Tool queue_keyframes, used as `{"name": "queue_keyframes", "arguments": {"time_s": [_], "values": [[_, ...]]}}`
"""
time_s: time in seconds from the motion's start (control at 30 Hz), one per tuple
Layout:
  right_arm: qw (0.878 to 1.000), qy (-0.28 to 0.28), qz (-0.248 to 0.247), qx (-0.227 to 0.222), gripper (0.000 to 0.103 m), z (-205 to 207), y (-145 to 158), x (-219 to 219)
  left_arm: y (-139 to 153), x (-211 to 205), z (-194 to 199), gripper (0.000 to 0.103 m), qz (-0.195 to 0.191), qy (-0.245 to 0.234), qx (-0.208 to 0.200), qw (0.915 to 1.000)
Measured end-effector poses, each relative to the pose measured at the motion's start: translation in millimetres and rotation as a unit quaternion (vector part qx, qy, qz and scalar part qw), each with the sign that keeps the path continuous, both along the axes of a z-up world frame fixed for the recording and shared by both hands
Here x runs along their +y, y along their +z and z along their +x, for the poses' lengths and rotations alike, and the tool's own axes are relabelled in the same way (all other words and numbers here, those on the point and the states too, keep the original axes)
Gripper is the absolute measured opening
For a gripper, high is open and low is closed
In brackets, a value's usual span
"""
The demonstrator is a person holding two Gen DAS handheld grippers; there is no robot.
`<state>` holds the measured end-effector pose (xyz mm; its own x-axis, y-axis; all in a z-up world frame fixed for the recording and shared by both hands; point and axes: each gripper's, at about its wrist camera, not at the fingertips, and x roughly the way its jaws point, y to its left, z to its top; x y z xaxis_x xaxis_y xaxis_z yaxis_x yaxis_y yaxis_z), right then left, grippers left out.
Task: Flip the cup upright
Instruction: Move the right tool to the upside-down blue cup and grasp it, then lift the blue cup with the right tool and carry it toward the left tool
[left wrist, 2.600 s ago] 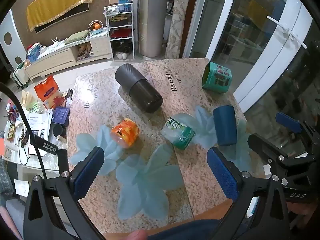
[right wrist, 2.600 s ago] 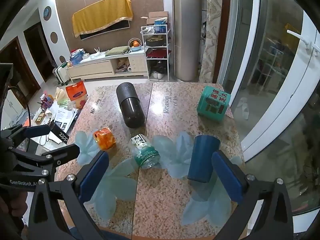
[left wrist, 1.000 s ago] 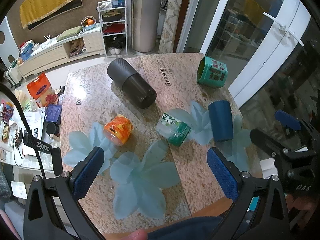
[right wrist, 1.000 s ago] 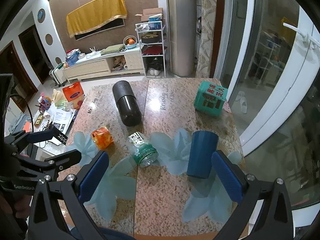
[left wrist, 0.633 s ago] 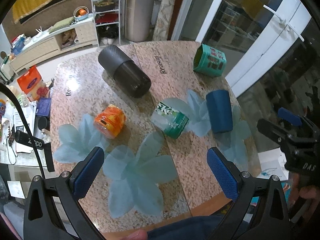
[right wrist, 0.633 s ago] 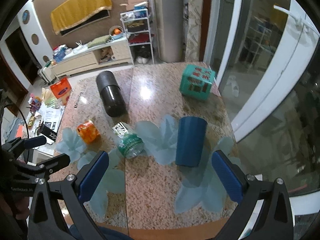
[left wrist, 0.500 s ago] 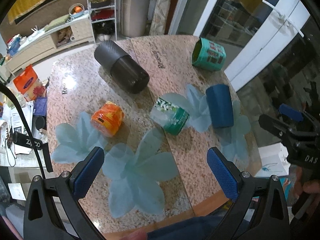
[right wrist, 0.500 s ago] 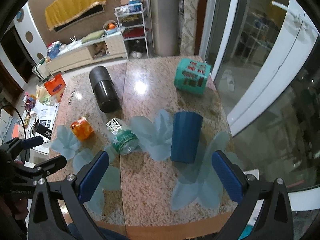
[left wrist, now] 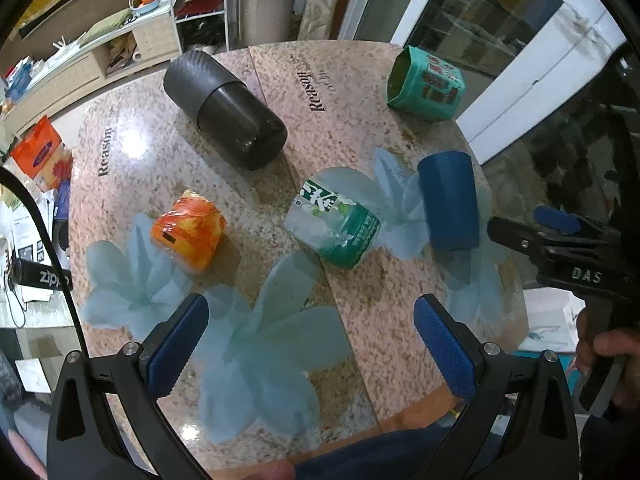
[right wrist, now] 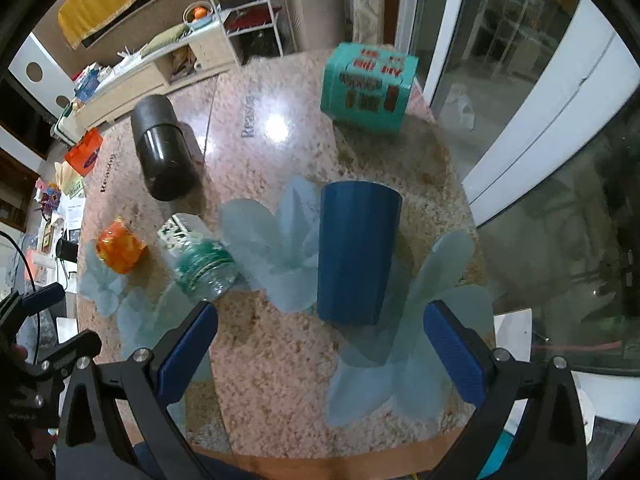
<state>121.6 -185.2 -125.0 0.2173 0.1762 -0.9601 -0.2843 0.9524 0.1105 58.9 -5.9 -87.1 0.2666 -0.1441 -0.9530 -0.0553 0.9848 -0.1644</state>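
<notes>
A dark blue cup (right wrist: pixel 356 254) lies on its side on the round granite table (right wrist: pixel 280 352), its closed base toward me and its wider mouth end away. It also shows in the left wrist view (left wrist: pixel 449 199) at the table's right side. My right gripper (right wrist: pixel 320 354) is open and empty, above the table just in front of the cup's base. My left gripper (left wrist: pixel 310 346) is open and empty over the table's near edge, left of the cup. The right gripper's body shows in the left wrist view (left wrist: pixel 568 248) beside the cup.
On the table lie a black cylinder (left wrist: pixel 224 108), a teal tin (left wrist: pixel 424 84), a green-labelled plastic bottle (left wrist: pixel 334 224) and an orange packet (left wrist: pixel 188 232). Pale blue flower prints mark the tabletop. A glass door stands to the right, shelves and a cabinet behind.
Both grippers have come down and forward toward the table. The right gripper has closed in on the blue cup, which looks larger. Nothing on the table has moved.
</notes>
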Motion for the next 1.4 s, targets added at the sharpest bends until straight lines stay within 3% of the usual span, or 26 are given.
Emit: {"name": "queue_keyframes", "arguments": {"time_s": [0.37, 0.7, 1.03, 1.4], "values": [[0.998, 0.019, -0.003, 0.064, 0.103, 39, -53, 2, -38, -14, 26, 0.103, 0.007, 0.032, 0.044, 0.9985], [0.994, 0.019, -0.014, 0.103, 0.102, 55, -91, -7, -63, -24, 36, 0.103, 0.015, 0.028, 0.075, 0.9967], [0.993, 0.026, -0.037, 0.112, 0.063, 51, -100, -15, -69, -28, 38, 0.103, 0.018, 0.022, 0.083, 0.9961], [0.993, 0.014, 0.010, 0.116, 0.062, 23, -75, -14, -66, -19, 21, 0.103, 0.030, 0.016, 0.074, 0.9967]]}}
